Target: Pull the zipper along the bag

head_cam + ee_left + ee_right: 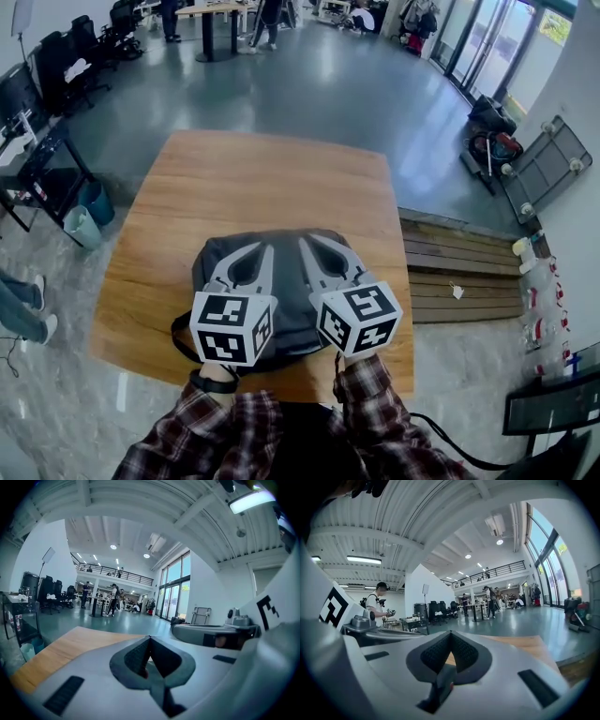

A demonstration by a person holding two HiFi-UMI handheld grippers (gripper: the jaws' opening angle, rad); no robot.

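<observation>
A dark grey bag [292, 286] lies on the near part of the wooden table [262, 178], a black strap [178, 339] looping off its left side. I cannot make out its zipper. My left gripper [257, 244] and right gripper [315, 241] hover side by side above the bag, pointing away from me. In the left gripper view the left gripper [150, 637] has its jaws met at the tips with nothing held. The right gripper [451, 634] is likewise shut and empty, with only table and hall beyond. The bag shows in neither gripper view.
A low slatted wooden platform [459, 272] adjoins the table's right side. Two bins [89, 216] and a black rack [37, 164] stand at the left. A person [377, 603] stands off to the left in the right gripper view. Open grey floor lies beyond the table.
</observation>
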